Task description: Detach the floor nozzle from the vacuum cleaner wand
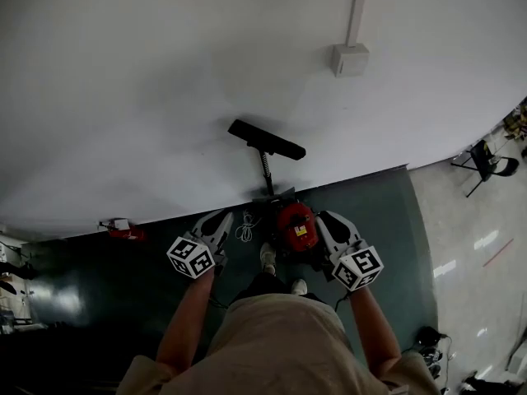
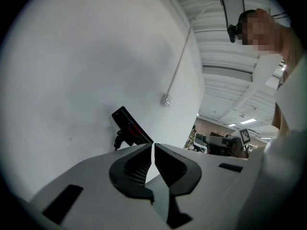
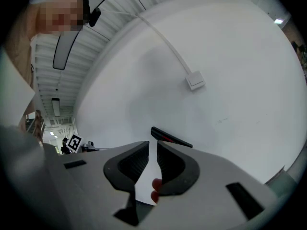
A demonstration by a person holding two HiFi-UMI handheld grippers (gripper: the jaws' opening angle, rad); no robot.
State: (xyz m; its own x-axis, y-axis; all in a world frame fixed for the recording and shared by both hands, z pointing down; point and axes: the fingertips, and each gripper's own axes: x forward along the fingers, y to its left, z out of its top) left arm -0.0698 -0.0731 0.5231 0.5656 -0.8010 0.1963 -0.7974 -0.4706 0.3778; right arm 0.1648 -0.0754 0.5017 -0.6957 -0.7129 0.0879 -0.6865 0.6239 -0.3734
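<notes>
Black floor nozzle (image 1: 266, 139) stands ahead; left tongs (image 2: 152, 146) and right tongs (image 3: 153, 146) both clenched empty.

Ahead of you the floor nozzle (image 1: 266, 139) is a long black bar with a red strip on one face. It sits raised in front of the white wall, tilted with its left end higher. It's attached to the wand (image 1: 265, 168), short, dark and ribbed, which runs down to the red vacuum cleaner (image 1: 296, 225) on the dark floor by your feet.
</notes>
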